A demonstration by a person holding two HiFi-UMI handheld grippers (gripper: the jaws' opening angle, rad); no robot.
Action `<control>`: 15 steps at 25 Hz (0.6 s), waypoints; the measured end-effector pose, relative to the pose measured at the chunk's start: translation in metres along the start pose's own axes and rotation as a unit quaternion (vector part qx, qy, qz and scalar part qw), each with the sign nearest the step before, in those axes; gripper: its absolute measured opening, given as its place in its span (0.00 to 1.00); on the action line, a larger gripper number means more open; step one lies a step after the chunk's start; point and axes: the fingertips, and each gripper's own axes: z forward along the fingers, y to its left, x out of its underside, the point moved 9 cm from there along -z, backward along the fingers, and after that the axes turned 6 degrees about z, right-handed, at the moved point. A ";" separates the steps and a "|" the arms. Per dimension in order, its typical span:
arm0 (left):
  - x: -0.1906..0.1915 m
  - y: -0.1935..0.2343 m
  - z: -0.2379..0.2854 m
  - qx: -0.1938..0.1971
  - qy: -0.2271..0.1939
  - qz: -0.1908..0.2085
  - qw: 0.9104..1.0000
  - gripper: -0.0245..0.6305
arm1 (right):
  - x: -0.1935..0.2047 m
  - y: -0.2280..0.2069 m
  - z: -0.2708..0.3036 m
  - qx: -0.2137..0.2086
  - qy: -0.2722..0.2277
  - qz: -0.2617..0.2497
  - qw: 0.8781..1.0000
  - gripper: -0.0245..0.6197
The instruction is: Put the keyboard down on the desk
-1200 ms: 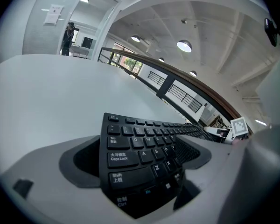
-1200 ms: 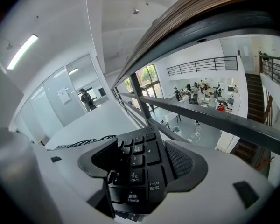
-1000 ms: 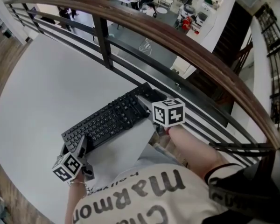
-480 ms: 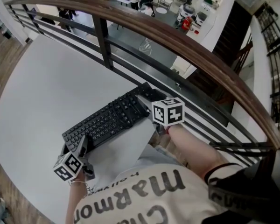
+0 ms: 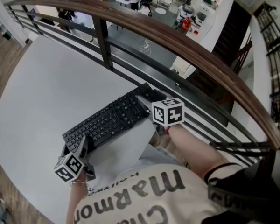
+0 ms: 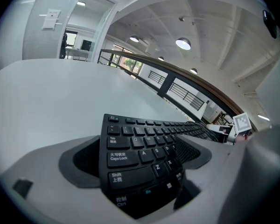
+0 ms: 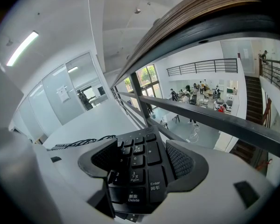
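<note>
My left tongs (image 5: 80,149) clamp the Shift-key end of the black keyboard (image 5: 109,120) at 7 o'clock. My right tongs (image 5: 147,104) clamp its number-pad end toward 1 o'clock. It lies over the white counter (image 5: 46,83), near the railing (image 5: 177,43); whether it touches the counter or sits just above, I can't tell.

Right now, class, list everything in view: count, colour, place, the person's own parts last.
Black computer keyboard: one, black, over the desk, ends gripped.
Round white desk: one, white, under the keyboard.
Wooden-topped metal railing: one, brown and dark, along the desk's edge.
Left gripper: one, grey, shut on the keyboard's Shift end.
Right gripper: one, grey, shut on its number-pad end.
Printed shirt: one, white, lowest in head view.
</note>
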 end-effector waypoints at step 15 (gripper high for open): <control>0.002 0.002 0.000 0.001 -0.001 -0.001 1.000 0.79 | 0.003 0.002 0.000 0.006 -0.011 -0.012 1.000 0.55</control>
